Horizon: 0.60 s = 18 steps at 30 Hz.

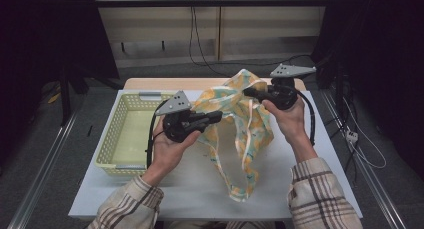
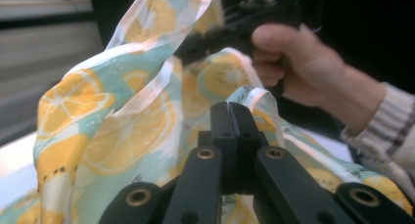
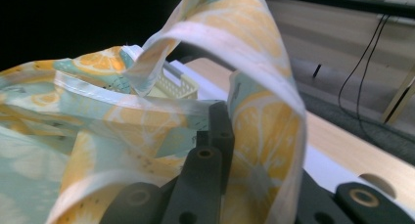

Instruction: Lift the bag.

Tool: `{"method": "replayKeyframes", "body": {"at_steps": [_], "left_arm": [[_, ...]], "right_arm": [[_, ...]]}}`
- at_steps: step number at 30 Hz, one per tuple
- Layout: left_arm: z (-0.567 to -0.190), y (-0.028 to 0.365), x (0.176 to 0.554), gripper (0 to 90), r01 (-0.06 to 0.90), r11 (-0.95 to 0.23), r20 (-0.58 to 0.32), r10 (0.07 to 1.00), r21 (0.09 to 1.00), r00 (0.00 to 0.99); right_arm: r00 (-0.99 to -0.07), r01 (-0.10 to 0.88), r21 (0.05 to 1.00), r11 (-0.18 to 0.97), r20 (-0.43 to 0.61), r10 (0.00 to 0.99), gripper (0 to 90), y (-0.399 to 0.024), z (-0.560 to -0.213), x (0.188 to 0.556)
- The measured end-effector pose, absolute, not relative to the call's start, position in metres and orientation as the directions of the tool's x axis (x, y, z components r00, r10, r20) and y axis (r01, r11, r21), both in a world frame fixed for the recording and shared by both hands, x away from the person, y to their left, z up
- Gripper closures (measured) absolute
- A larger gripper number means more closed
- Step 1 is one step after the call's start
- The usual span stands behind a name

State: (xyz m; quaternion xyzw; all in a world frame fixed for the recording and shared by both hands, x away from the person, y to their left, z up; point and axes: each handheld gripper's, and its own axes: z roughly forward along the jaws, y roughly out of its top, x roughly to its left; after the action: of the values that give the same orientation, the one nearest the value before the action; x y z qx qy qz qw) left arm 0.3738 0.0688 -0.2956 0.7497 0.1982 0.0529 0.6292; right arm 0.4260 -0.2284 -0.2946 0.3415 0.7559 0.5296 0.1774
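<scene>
Citrus-print cloth point(image 1: 239, 120) clamped by both grippers, left point(image 2: 234, 117), right point(image 3: 221, 121); basket point(image 1: 120, 134) in high view.

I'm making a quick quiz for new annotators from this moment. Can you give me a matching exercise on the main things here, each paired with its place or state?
Column one:
1. left gripper
2. right gripper
3. lemon-print cloth
4. yellow basket

Column two:
A. stands on the table's left part, nothing in it
B. hangs between the two grippers, lower end trailing on the white table top
C. shut on the cloth's higher, farther edge
D. shut on the cloth's edge nearer the basket

Pairs: 1-D, 2-C, 3-B, 4-A
</scene>
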Motion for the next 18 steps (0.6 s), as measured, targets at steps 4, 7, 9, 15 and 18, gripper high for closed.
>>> {"method": "replayKeyframes", "body": {"at_steps": [4, 7, 9, 15, 18], "left_arm": [[-0.279, 0.070, 0.371, 90.0, 0.203, -0.099, -0.157, 0.352, 0.974, 0.923], [-0.270, 0.071, 0.370, 90.0, 0.189, -0.083, -0.148, 0.358, 0.978, 0.922], [-0.264, 0.073, 0.369, 90.0, 0.178, -0.078, -0.141, 0.348, 0.981, 0.927], [-0.245, 0.080, 0.364, 90.0, 0.143, -0.052, -0.118, 0.337, 0.988, 0.934], [-0.234, 0.084, 0.362, 90.0, 0.137, -0.030, -0.120, 0.331, 0.990, 0.936]], "right_arm": [[-0.703, 0.300, 0.930, 0.212, 0.065, 0.709, 90.0, -0.229, -0.275, 0.426], [-0.697, 0.280, 0.937, 0.210, 0.048, 0.715, 90.0, -0.229, -0.262, 0.426], [-0.692, 0.269, 0.939, 0.214, 0.034, 0.721, 90.0, -0.230, -0.253, 0.428], [-0.670, 0.249, 0.943, 0.219, 0.004, 0.743, 90.0, -0.236, -0.227, 0.436], [-0.659, 0.242, 0.945, 0.219, -0.005, 0.752, 90.0, -0.240, -0.214, 0.441]]}}
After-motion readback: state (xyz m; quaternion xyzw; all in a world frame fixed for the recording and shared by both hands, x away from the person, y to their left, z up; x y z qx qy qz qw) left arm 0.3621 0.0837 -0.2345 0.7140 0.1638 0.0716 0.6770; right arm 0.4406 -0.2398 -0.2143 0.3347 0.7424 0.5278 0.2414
